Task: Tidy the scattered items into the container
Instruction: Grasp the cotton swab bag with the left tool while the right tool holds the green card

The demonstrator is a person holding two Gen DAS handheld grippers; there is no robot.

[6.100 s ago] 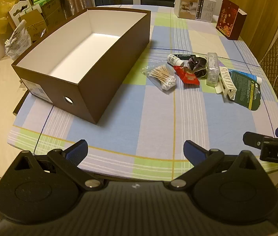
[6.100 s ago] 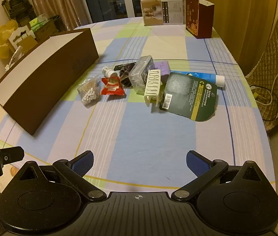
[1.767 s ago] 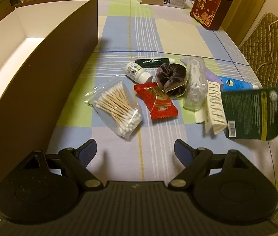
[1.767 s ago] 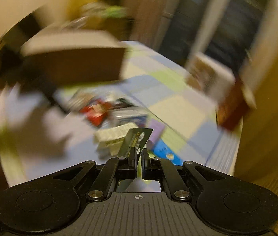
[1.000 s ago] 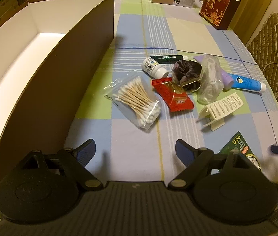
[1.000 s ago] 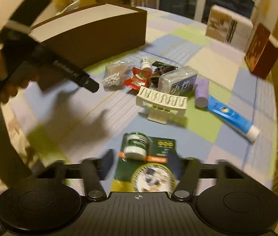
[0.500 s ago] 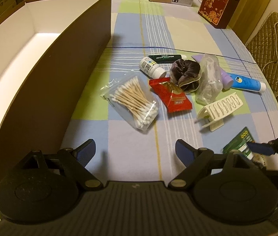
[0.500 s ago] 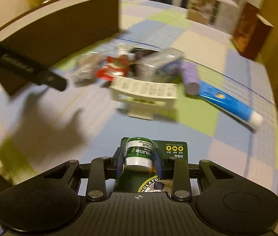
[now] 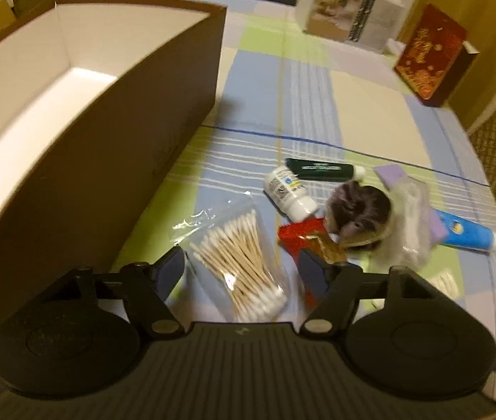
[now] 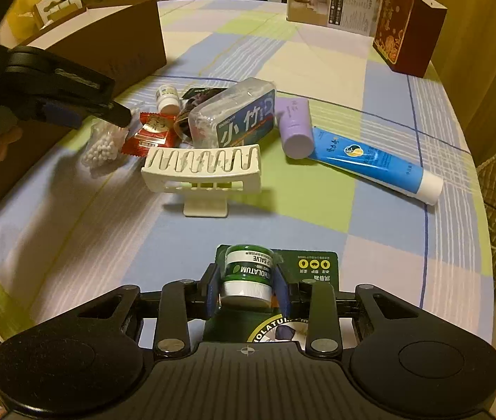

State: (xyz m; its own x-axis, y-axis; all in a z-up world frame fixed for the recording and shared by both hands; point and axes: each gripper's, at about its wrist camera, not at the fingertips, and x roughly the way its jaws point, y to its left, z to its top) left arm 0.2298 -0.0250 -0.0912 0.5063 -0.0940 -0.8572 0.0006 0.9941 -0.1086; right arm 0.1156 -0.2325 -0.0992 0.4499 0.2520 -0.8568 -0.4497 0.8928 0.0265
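Green lip salve pack [image 10: 248,273] lying flat near the table [image 10: 388,245] edge, long axis along the fingers, jar end pointing away, clamped by right gripper [image 10: 247,288], left gripper [image 9: 242,267] spread wide over bag of cotton swabs [image 9: 244,262] beside brown box [image 9: 108,133]

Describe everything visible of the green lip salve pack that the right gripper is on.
The lip salve pack is a dark green printed card with a small round jar mounted on it, green-labelled with a white ribbed cap. It lies flat on the checked tablecloth, near the table's front edge, apart from the other clutter. The right gripper is shut on the jar, its blue pads pressing both sides. The card's lower part is hidden under the gripper body.
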